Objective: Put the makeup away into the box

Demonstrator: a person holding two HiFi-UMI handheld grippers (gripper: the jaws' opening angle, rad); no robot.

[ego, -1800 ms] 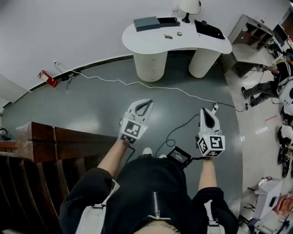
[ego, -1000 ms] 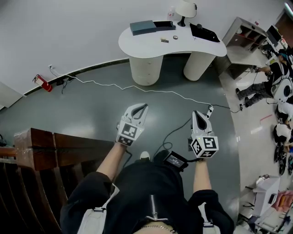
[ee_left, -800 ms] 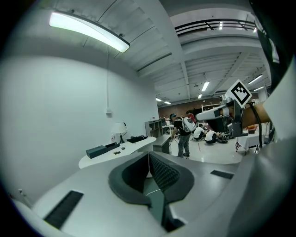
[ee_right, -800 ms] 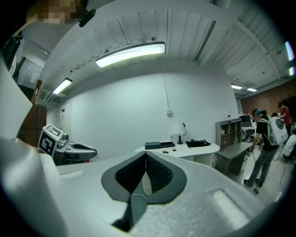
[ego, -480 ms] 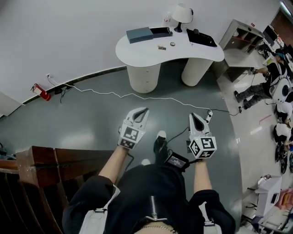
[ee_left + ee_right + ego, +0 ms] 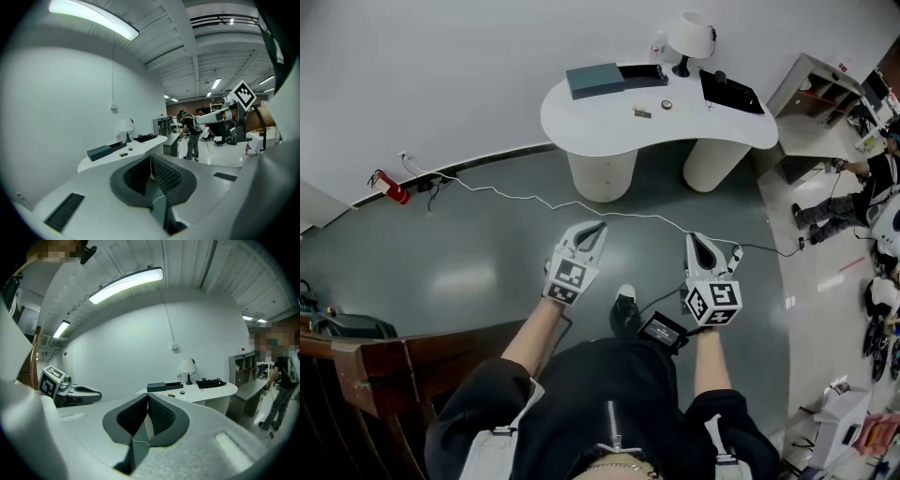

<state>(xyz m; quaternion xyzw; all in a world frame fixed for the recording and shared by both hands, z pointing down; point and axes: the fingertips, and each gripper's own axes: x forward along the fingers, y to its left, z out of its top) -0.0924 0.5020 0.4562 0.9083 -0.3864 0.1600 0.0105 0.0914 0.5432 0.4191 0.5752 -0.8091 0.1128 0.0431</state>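
Observation:
Far ahead stands a white curved table (image 6: 609,127). On it lie a dark box (image 6: 594,80) with a black tray (image 6: 642,75) beside it, and two small makeup items (image 6: 642,113) (image 6: 667,105). In the head view my left gripper (image 6: 598,228) and right gripper (image 6: 701,242) hang over the grey floor, well short of the table, both shut and holding nothing. The left gripper view has the shut left gripper (image 6: 151,157) pointing at the table (image 6: 140,146) and box (image 6: 100,152). In the right gripper view the shut right gripper (image 6: 148,397) faces the table (image 6: 206,392) and box (image 6: 157,387).
A white cable (image 6: 581,202) snakes across the floor between me and the table. A red fire extinguisher (image 6: 384,184) lies at the left wall. A wooden railing (image 6: 375,370) is at lower left. A lamp (image 6: 689,36) and a black item (image 6: 731,92) sit on the table. Shelves (image 6: 825,89) and people are at right.
The person has walked toward the table, and the wooden railing has dropped back to the lower left. Both grippers travelled forward with the body and stayed shut.

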